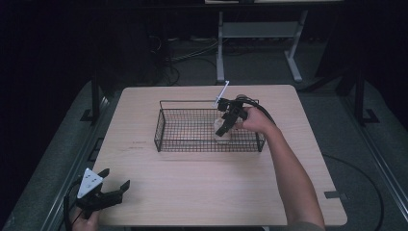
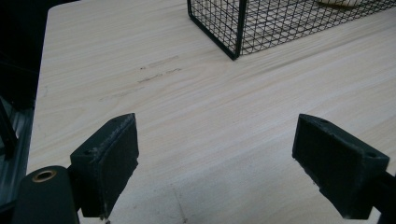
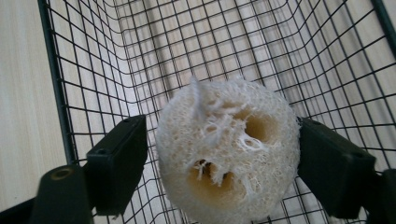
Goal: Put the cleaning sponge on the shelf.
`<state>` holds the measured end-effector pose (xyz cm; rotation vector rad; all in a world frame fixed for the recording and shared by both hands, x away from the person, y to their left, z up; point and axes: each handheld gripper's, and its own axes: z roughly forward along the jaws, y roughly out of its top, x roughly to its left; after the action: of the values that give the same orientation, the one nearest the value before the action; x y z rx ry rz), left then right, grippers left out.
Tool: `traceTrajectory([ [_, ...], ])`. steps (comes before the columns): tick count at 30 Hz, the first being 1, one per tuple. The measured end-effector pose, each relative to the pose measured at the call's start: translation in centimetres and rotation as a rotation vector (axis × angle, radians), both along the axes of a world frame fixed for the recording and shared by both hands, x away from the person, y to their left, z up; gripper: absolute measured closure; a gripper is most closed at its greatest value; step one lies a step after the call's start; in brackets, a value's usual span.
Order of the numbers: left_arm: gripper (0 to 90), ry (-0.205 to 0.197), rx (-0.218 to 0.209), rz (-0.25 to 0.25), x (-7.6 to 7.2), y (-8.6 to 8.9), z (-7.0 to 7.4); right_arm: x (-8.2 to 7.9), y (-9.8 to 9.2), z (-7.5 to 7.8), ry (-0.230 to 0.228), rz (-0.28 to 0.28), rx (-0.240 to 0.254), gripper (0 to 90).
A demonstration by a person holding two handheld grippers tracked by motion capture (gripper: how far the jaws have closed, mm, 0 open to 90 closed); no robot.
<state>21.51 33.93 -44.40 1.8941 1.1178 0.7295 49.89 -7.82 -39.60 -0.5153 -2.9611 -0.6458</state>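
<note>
Nearest the camera, the left gripper (image 1: 111, 188) is held low at the near left corner of the desk (image 1: 202, 192), its fingers (image 2: 107, 163) spread wide apart with nothing but bare wood seen between them. A few faint smudgy marks can be made out on the desk surface further in, but nothing readable is found there, and no brand or label is spotted anywhere. Past the middle of the desk, a black wire basket (image 1: 166, 126) is set with its long side running left to right. The right gripper (image 1: 225, 126) is reached down into the basket's right half, and a pale loofah sponge (image 3: 228, 154) is seen between its fingers (image 3: 119, 163). The sponge's cut end, with its holes, is pointed back toward the gripper camera, so its long axis is run away into the basket. A gap is visible at the left finger, so the jaws are parted, not clamped.
</note>
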Motion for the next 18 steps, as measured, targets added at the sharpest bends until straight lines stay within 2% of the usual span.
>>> traceTrajectory([
  [18, 13.7, 0.002, 0.001, -0.004, 0.1, -0.1, -0.1, -1.0, -2.0, 3.2, -0.055, -0.005, 0.044, 18.0],
])
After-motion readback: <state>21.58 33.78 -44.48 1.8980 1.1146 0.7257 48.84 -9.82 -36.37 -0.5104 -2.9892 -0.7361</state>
